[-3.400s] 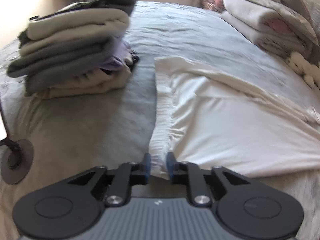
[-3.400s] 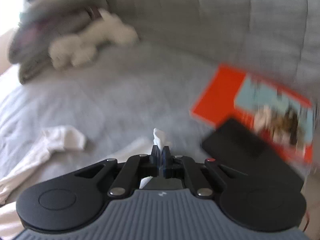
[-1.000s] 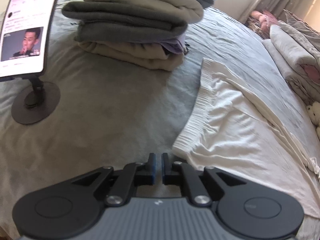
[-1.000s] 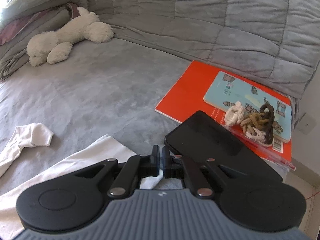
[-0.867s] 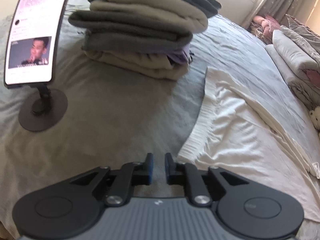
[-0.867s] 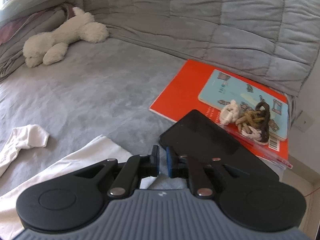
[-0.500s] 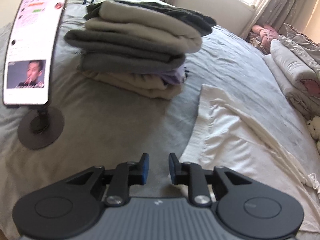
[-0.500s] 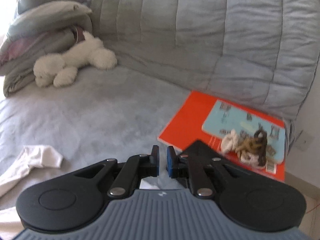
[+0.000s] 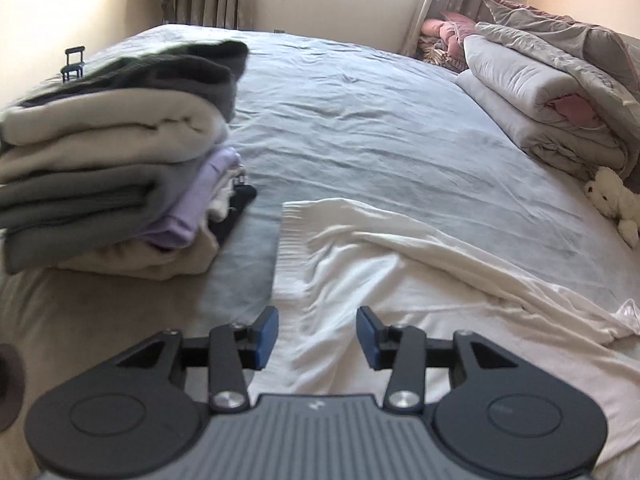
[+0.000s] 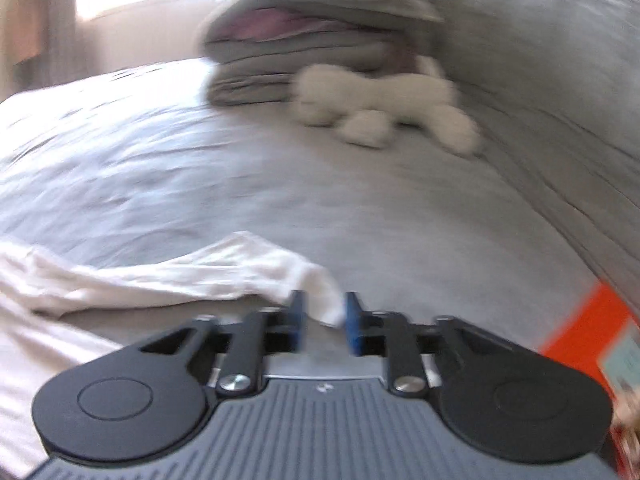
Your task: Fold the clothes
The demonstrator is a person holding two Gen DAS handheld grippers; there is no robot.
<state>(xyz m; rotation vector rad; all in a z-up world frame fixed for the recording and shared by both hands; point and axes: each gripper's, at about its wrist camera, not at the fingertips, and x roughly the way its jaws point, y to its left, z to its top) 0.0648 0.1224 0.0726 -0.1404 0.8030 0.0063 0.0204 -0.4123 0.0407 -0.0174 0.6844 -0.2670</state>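
Both grippers, nearly shut a second ago, are opening. The left gripper [image 9: 317, 334] gapes above the garment [image 9: 420, 280]. The right gripper [image 10: 322, 322] frames its tip, unclamped.

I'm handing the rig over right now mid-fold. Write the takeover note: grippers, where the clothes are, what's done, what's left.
Left gripper: jaws opening, nothing pinched, above the white garment near its ribbed hem.
Right gripper: jaws opening; a sleeve end of that garment shows between them, unpinched.
Clothes: folded stack sits to the left on the bed; white garment lies spread and wrinkled beside it.
Done: the stack is folded.
Left: fold the white garment, probably then add it to the stack.
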